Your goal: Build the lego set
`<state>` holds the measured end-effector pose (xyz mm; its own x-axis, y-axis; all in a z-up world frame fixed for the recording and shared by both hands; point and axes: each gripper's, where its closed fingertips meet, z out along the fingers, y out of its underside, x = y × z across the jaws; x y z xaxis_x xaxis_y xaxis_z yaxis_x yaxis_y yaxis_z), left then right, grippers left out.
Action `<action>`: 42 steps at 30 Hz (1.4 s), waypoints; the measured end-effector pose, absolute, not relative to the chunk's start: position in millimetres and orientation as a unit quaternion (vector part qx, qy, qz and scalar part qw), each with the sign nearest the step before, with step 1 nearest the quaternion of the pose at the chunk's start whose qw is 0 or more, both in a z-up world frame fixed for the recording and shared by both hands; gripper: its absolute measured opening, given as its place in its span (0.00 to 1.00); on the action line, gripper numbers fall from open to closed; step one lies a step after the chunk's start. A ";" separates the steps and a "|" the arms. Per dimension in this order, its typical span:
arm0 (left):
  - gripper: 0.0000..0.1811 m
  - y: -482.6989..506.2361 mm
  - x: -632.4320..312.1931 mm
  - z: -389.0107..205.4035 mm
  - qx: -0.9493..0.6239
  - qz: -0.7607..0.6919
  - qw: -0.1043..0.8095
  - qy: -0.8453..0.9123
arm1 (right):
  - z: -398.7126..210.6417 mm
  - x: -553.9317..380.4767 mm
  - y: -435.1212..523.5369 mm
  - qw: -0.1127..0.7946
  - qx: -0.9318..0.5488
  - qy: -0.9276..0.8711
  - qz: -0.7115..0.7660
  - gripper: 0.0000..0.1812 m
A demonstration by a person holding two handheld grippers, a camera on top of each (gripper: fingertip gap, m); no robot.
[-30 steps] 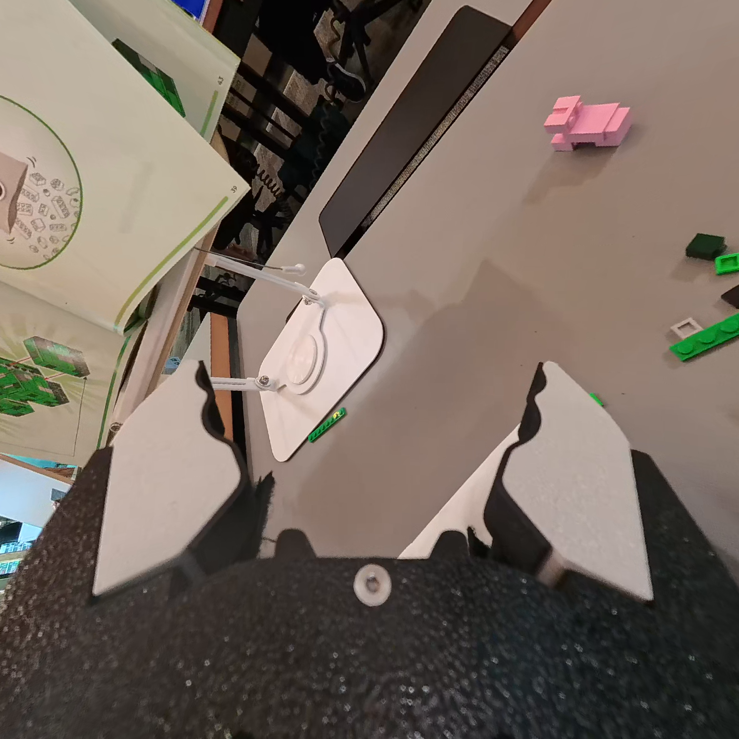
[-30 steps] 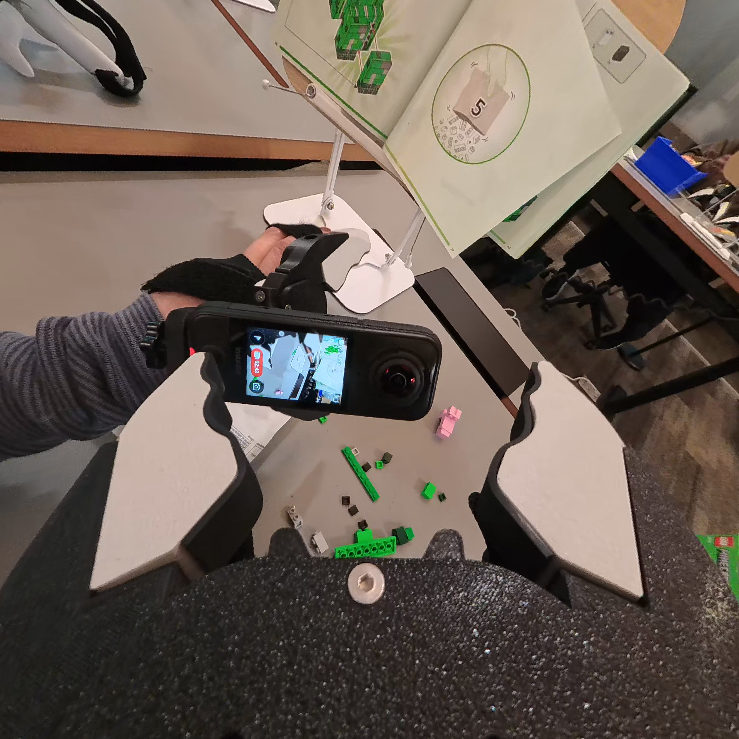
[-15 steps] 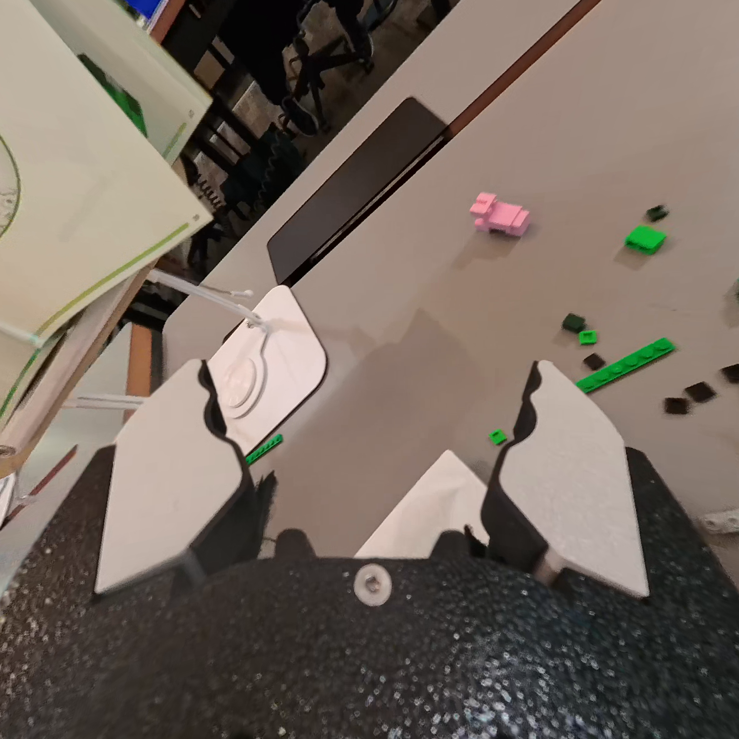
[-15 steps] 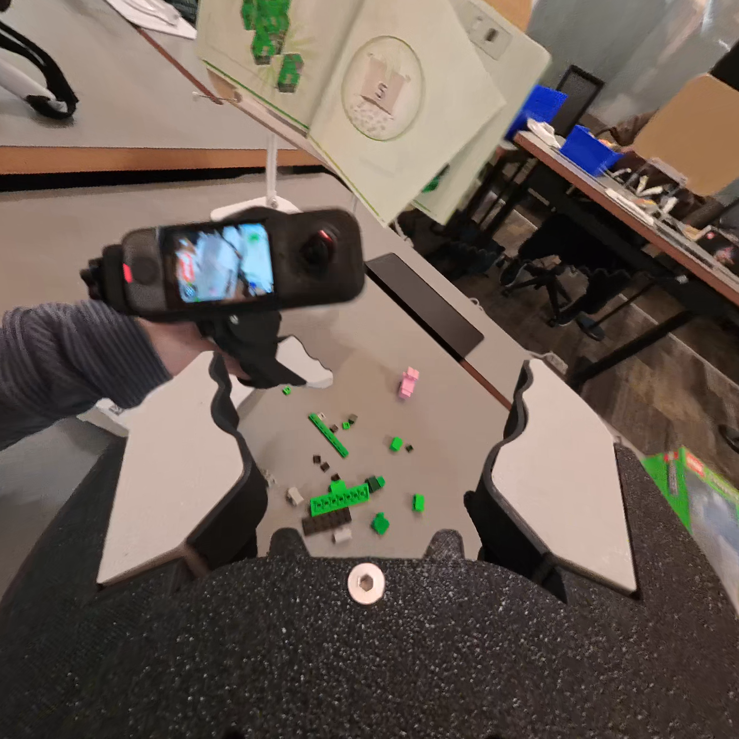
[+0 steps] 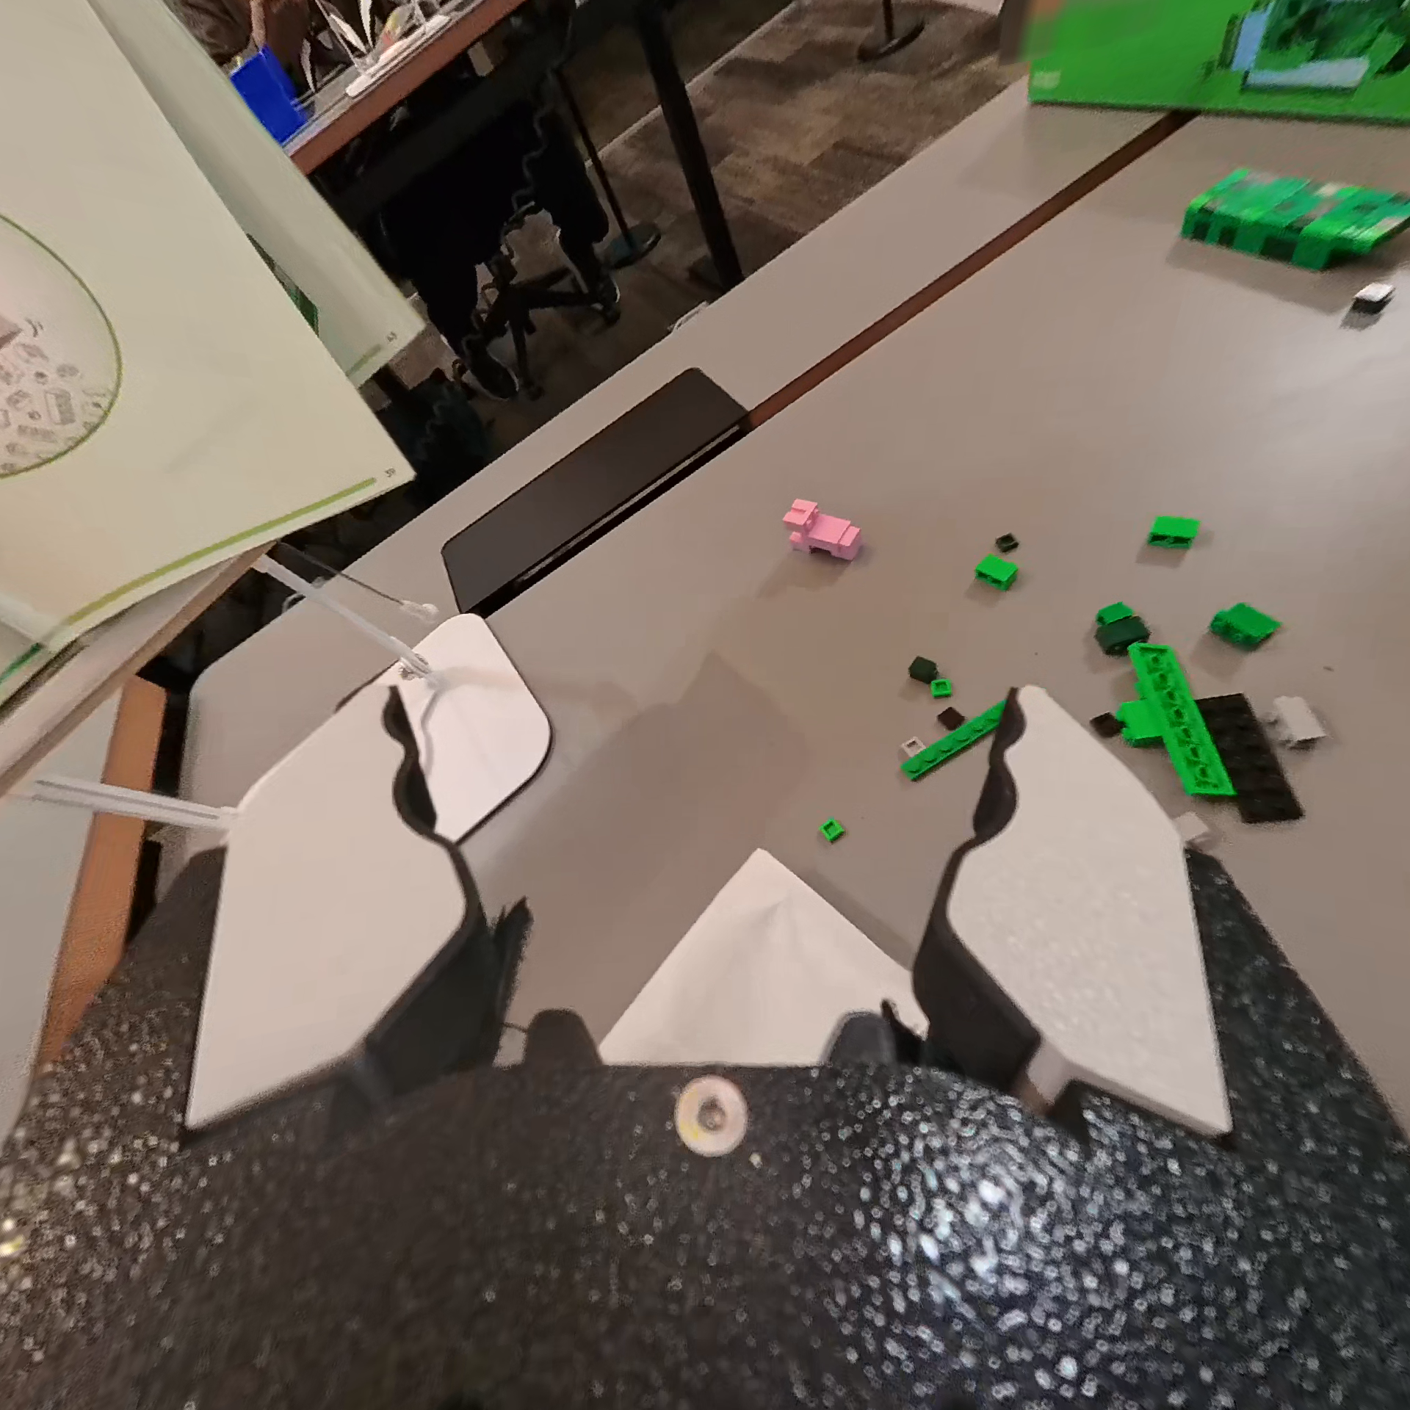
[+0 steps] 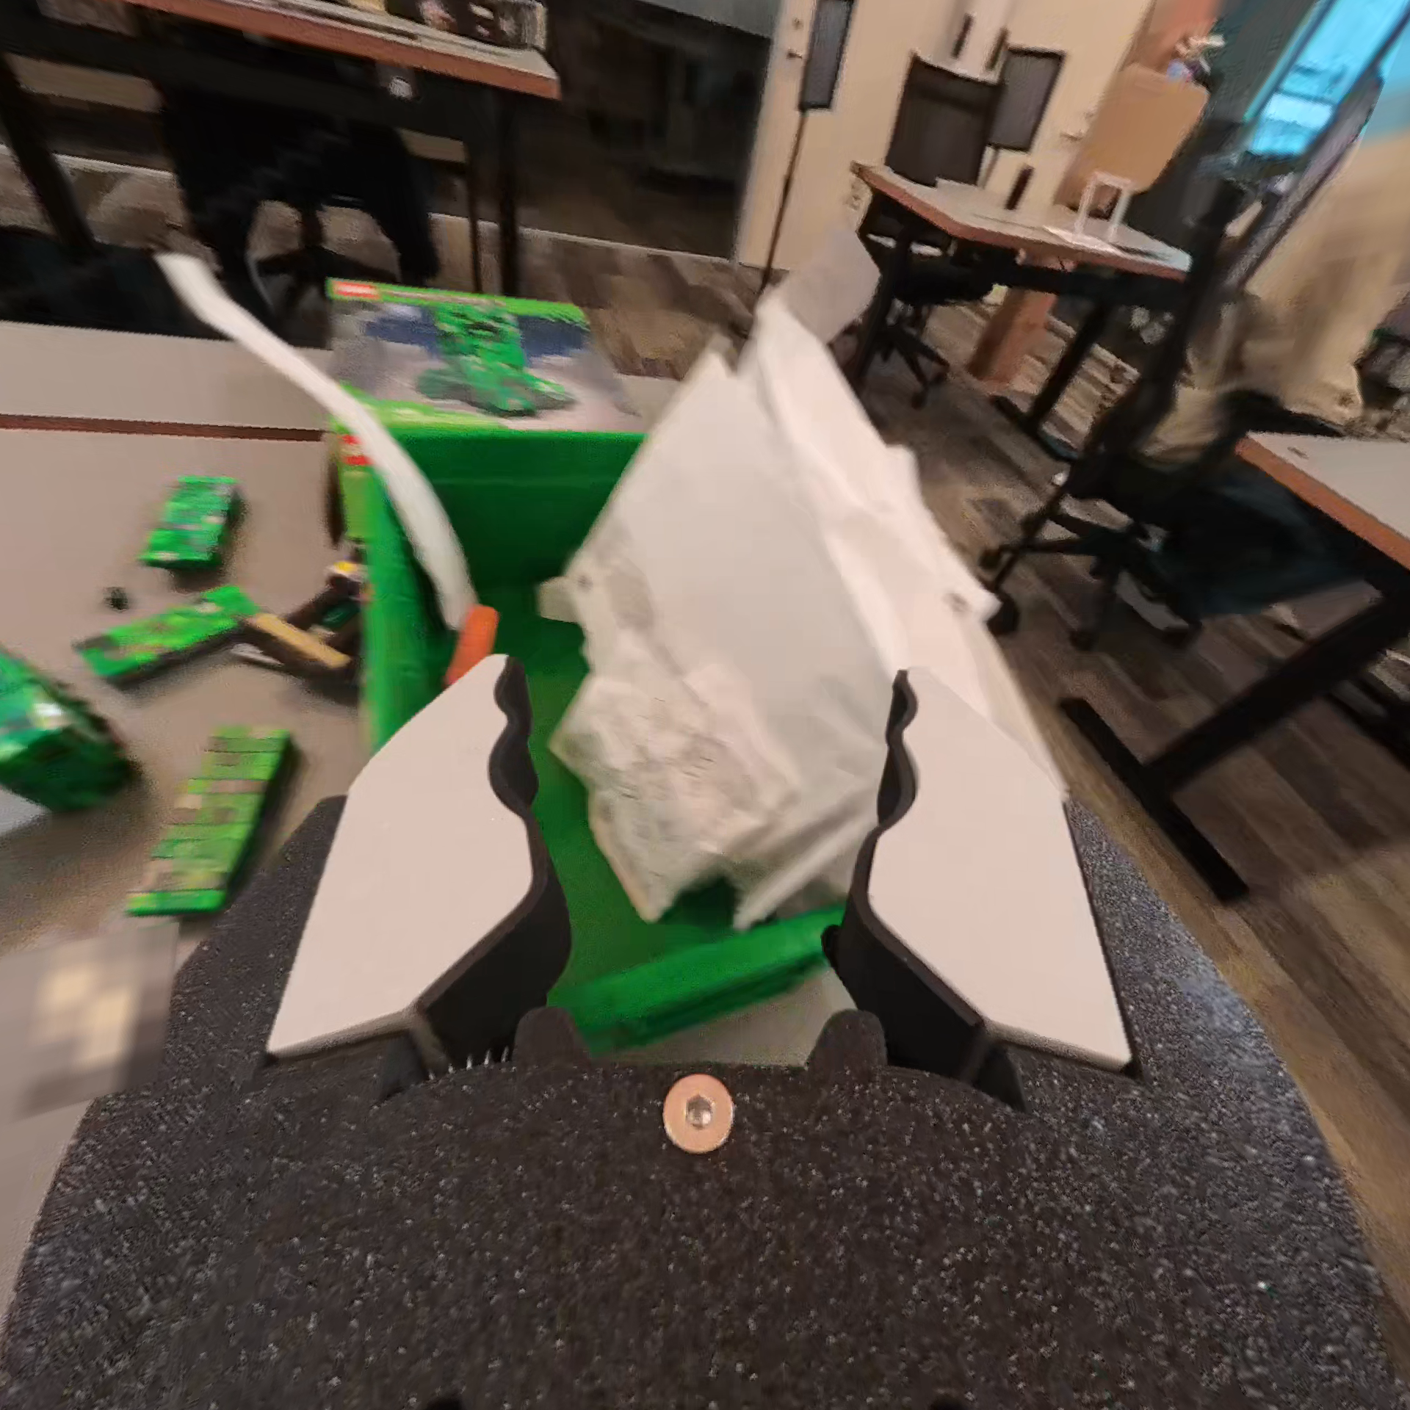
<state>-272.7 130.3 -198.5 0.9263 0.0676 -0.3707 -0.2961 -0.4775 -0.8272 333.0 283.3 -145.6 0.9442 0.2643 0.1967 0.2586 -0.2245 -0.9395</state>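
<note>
- Grey table [image 5: 1068, 366]: loose bricks [image 5: 1175, 725] are scattered mid-table.
- Left claw [image 5: 702, 698] is held agape, empty.
- Right claw [image 6: 702, 679] is spread before a white bag [image 6: 755, 610] in the green box [image 6: 488, 488].

My left hand-held gripper [image 5: 702, 763] hangs empty, jaws spread, above the grey tabletop [image 5: 954, 397]. I see a pink pig figure [image 5: 822, 530], a long green plate [image 5: 952, 742] and scattered green and black pieces ahead. A white book stand [image 5: 481, 732] props the instruction booklet [image 5: 152, 366] at left.
</note>
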 end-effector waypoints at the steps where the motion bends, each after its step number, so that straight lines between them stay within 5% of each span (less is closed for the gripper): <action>1: 0.76 130.3 -269.8 -198.5 -0.839 0.171 0.512 0.066 | -148.2 356.1 288.4 0.597 -0.787 -0.157 -0.001 0.48; 15: 0.76 155.5 -208.7 -211.5 -0.848 0.133 0.504 0.094 | -197.2 411.3 337.6 0.524 -0.818 -0.233 0.043 0.28; 24: 0.75 157.7 -195.2 -216.5 -0.855 0.134 0.490 0.109 | -190.6 364.4 310.3 0.576 -0.755 -0.315 0.000 0.07; 34: 0.74 160.4 -189.0 -225.9 -0.863 0.130 0.474 0.118 | -208.3 309.1 267.0 0.551 -0.690 -0.464 -0.072 0.07; 42: 0.74 162.0 -189.3 -229.4 -0.867 0.125 0.467 0.119 | -206.4 299.8 246.9 0.530 -0.677 -0.511 -0.029 0.19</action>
<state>-189.3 162.0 -229.4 0.9406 -0.0889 -0.3278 -0.3226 -0.5355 -0.7805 299.8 246.9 -206.4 0.4769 0.6607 0.5797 0.7212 0.0829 -0.6877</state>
